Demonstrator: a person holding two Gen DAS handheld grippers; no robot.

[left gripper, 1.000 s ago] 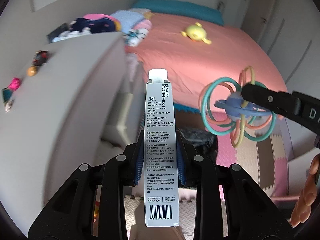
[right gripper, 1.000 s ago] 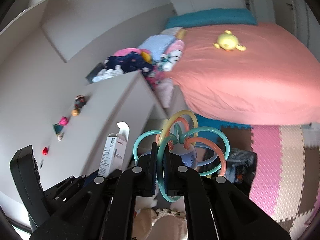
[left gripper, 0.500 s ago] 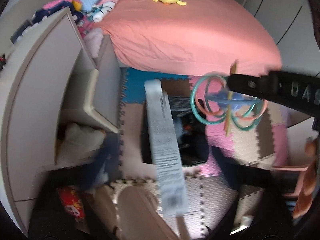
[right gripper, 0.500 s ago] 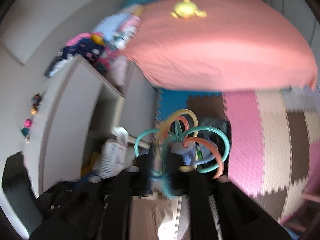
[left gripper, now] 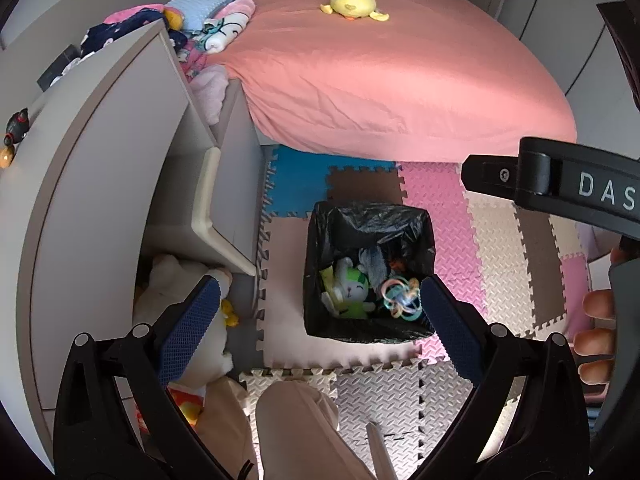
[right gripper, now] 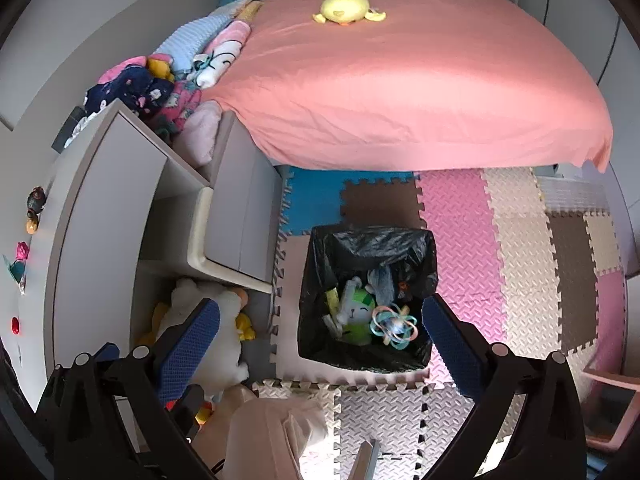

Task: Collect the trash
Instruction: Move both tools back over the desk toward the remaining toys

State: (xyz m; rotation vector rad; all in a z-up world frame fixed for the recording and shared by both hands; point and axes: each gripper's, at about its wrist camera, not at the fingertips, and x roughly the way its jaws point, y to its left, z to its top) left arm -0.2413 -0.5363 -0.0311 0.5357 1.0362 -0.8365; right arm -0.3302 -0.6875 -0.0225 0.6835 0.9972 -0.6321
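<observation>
both grippers hang over the black-lined bin [left gripper: 370, 220] with jaws spread wide and nothing between them. beyond the left gripper [left gripper: 320, 312], the ring rattle [left gripper: 401, 298] lies inside the bin beside a green plush toy [left gripper: 352, 290]. the right gripper [right gripper: 320, 320] frames the same bin. a pale box edge [left gripper: 380, 452] shows low, near the person's knee [left gripper: 304, 432].

- Soft daylight fills both views, brightest on the pink bed [left gripper: 400, 80] toward 12 o'clock.
- The bin's black liner [right gripper: 372, 248] shows faint sheen; its inside sits in shadow.
- Fisheye bending curves the cabinet [left gripper: 100, 200] at 9 o'clock; corners go black.
- Focus is sharp, without motion blur.
</observation>
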